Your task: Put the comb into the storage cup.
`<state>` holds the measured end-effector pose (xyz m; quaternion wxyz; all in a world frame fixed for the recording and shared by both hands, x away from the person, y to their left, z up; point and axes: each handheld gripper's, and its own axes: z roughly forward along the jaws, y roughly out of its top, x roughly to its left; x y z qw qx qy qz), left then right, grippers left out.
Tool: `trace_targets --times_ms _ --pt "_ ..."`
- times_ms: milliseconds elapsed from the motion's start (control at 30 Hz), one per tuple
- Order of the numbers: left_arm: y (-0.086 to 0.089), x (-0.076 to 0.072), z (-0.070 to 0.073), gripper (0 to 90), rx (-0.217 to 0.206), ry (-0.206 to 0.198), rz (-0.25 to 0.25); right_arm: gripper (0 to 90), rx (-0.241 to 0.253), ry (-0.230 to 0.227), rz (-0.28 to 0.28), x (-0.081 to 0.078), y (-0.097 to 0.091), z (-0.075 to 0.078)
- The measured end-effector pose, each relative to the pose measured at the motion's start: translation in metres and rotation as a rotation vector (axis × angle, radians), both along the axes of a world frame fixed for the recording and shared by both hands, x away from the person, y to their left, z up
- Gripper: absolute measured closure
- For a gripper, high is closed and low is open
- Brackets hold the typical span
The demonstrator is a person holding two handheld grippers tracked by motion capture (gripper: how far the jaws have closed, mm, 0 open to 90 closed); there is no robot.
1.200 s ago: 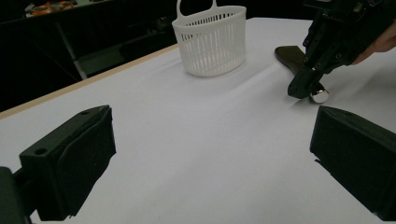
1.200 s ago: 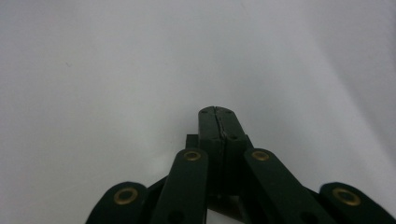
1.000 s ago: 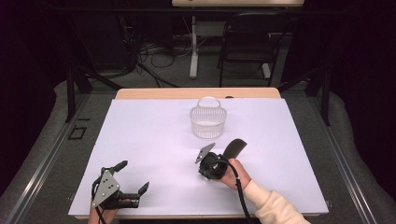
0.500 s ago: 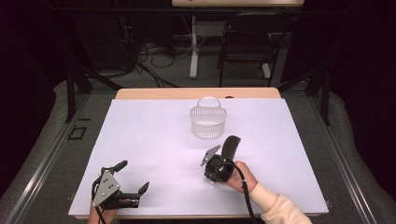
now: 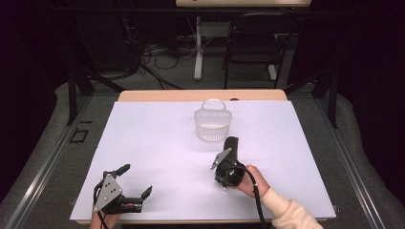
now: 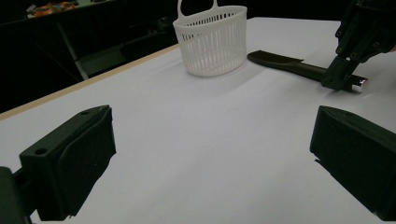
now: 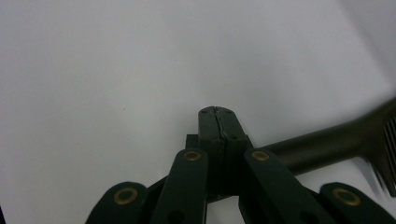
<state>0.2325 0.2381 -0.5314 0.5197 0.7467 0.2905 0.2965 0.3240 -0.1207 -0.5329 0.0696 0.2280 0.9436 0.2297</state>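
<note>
Your right gripper (image 5: 228, 164) is clenched on the handle of the black spatula (image 6: 289, 65), which lies on the white table (image 5: 157, 138) just beside the white basket (image 5: 213, 125), while your left gripper (image 5: 135, 183) rests released, well apart.

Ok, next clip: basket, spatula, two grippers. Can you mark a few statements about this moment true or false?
1. The white basket stands upright on the table. True.
2. The black spatula lies inside the basket. False: it lies flat on the table beside the basket, with its blade end toward it.
3. The left gripper has its jaws wide open with nothing between them. True.
4. The right gripper hovers over the basket with open jaws. False: its jaws are shut, and it sits at the handle end of the spatula, short of the basket.
</note>
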Motion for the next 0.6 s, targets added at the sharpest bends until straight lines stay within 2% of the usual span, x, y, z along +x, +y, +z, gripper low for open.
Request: trace_targets --times_ms 567,600 --pt "0.0 0.0 0.0 0.1 0.004 0.0 -0.001 90.0 -0.04 0.027 -0.036 -0.003 -0.025 0.008" --pt "0.0 0.0 0.0 0.1 0.004 0.0 -0.001 87.2 -0.037 0.032 -0.034 -0.002 -0.027 0.008"
